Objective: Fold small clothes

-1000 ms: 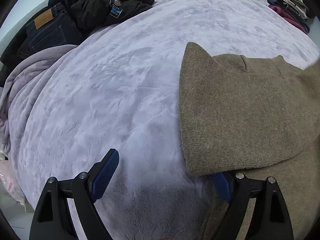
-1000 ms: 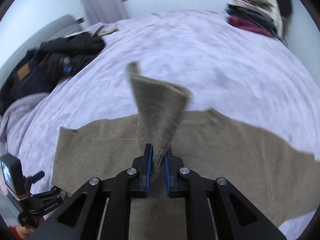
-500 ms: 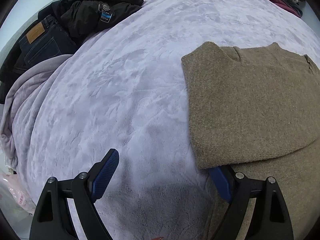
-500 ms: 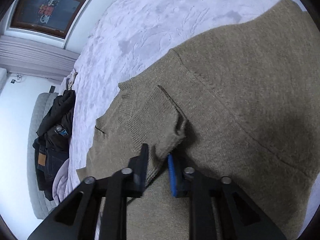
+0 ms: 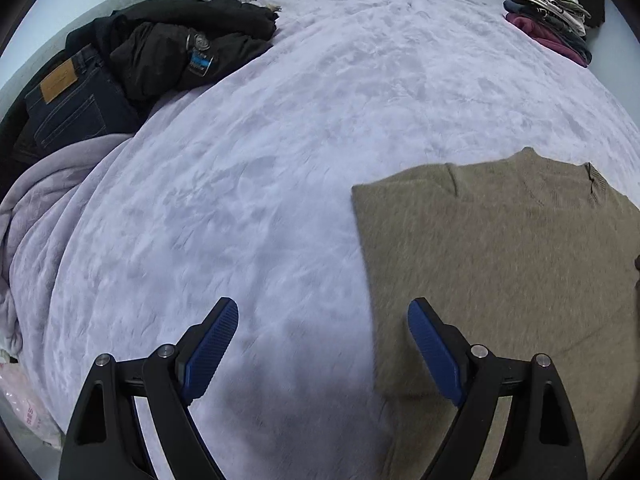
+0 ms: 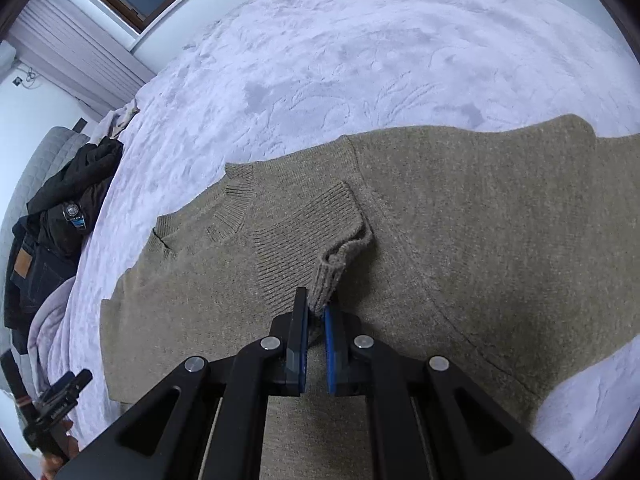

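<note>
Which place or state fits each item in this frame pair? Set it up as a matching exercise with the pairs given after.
Items:
1. sweater cuff
2. left gripper
3. jeans
4. stack of folded clothes

Places or states:
A. far right corner of the bed
B. open, nothing between its fingers
C. pinched in the right gripper
D. beside the black jacket, left edge of the bed

Pairs: 1-C, 2-B, 3-D, 4-A
</note>
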